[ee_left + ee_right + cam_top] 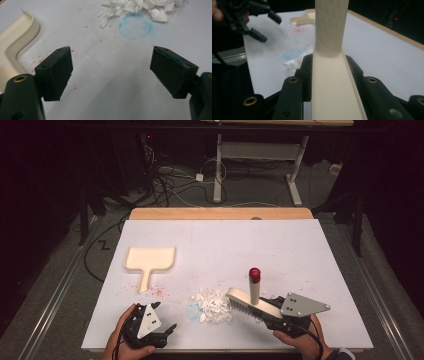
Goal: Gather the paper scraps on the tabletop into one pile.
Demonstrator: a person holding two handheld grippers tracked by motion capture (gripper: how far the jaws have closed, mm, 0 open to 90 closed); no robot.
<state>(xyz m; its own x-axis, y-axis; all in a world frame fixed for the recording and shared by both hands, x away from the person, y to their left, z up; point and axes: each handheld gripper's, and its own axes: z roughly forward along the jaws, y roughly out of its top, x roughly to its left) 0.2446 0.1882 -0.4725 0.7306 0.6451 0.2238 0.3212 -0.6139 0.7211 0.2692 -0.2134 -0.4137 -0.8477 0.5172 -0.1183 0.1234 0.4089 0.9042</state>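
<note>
High view: sweeping in hand; right gripper (pixel 261 311) clamped on brush (pixel 248 302), bristles touching scraps (pixel 214 305) near the table's (pixel 300 250) front edge; left gripper (pixel 167 330) spread, empty (front-left corner); next, probably fetching dustpan (pixel 149 260) left of centre; brush head cut off in right gripper view.

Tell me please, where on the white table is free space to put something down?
The far half of the table, beyond the dustpan and the red-capped brush, is bare, as is the right side. It is crowded near the front: the paper scraps lie between the left hand-held gripper and the brush.
</note>
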